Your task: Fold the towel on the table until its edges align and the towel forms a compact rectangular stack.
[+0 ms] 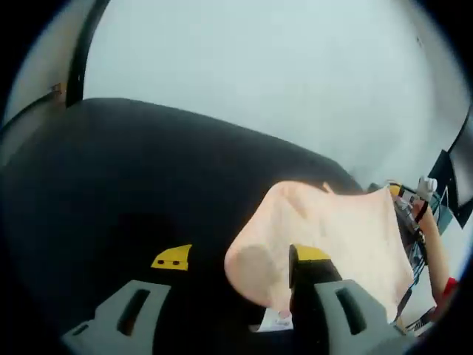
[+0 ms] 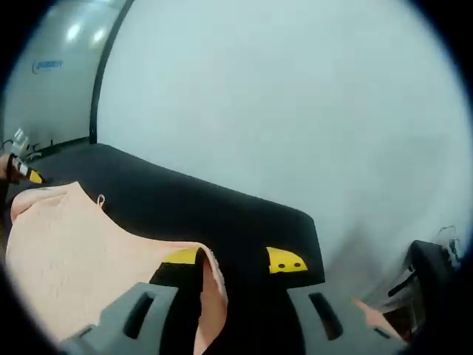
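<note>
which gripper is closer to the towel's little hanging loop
Right. In the right gripper view the loop sits on the towel edge near the right gripper. The left gripper pinches a bunched fold farther from the loop.

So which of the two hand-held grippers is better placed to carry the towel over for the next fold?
Hard to choose; probably both together. The left hand-held gripper has the peach towel bunched against its right jaw, and the right hand-held gripper has towel edge draped over its left jaw, above the black table.
</note>
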Available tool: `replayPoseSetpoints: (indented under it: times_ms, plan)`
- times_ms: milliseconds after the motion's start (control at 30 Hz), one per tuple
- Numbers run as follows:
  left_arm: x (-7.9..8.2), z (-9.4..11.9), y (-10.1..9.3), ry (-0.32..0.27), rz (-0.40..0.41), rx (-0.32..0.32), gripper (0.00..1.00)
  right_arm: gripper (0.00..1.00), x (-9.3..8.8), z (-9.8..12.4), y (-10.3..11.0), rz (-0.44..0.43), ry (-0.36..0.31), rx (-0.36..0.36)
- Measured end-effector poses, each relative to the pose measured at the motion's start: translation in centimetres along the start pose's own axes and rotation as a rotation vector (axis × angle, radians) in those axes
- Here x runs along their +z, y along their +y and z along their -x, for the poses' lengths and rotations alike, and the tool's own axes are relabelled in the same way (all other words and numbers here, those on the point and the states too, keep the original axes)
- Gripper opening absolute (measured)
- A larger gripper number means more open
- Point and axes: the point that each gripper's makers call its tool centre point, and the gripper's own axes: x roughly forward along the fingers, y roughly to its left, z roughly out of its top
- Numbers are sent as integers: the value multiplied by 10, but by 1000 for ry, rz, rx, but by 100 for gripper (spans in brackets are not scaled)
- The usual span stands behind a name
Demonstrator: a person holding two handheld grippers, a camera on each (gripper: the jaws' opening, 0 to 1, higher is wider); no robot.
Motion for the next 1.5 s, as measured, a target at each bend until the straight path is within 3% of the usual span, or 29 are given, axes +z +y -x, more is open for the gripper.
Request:
replayPoseSetpoints:
  times_ms: [33, 67, 133, 200, 233, 300, 367, 433, 467, 533, 600, 733, 767, 800, 867, 967, 1067, 1233, 1300, 1433, 1500]
  plan:
    - [3, -1, 0, -50, -37, -8, 48, 30, 0, 1, -1, -2, -8, -6]
    - [6, 0, 2, -75, -18, 12, 43, 30, 0, 2, -1, -3, -11, -7]
    - [9, -1, 8, -76, 66, 35, 35, 31, -2, 3, 0, -6, -8, -8]
    - [6, -6, -1, -78, 33, 10, 20, 34, -3, 4, -1, -13, -5, -6]
    - [1, -10, -4, -57, -21, 4, 15, 36, -3, 4, -2, -20, -10, -6]
    - [4, -12, -4, -89, -166, 36, 3, 34, -5, 6, -4, -37, -15, -9]
    - [18, -18, -8, -74, -244, -33, 1, 18, -10, 6, -1, -47, -4, 20]
    - [40, -7, -11, -147, -276, -3, 0, 3, -15, 5, 2, -53, 7, 39]
    - [53, -1, -3, -156, -303, 33, 0, 1, -16, 4, 3, -47, 8, 49]
    - [84, 16, 9, -201, -371, 118, 0, 1, -17, 3, 0, -50, 17, 40]
    - [110, 32, 16, -231, -433, 156, 0, 1, -12, 4, 2, -84, 1, 55]
    - [164, 71, 17, -329, -687, 313, 0, 1, -1, 10, 0, -9, -28, 52]
    - [175, 80, 15, -348, -740, 348, 0, 1, -1, 17, 3, -1, -33, 47]
    - [175, 91, 6, -361, -763, 363, 0, 0, 2, 23, 3, 5, -36, 43]
    - [190, 105, 0, -399, -764, 364, 0, 0, 14, 38, 3, 9, -68, 42]
    - [208, 136, -20, -466, -790, 379, 0, 0, 41, 63, -2, 105, -149, 13]
    - [217, 167, -43, -518, -800, 371, 0, 0, 68, 94, -10, 154, -216, -28]
    - [231, 221, -69, -622, -806, 385, 0, 0, 113, 146, -28, 141, -343, -76]
    - [237, 238, -74, -637, -814, 383, 0, 0, 130, 167, -34, 141, -388, -89]
    - [247, 263, -87, -664, -816, 362, 0, 0, 147, 188, -36, 143, -425, -92]
    - [253, 272, -90, -681, -864, 387, 0, 0, 153, 198, -34, 164, -449, -101]
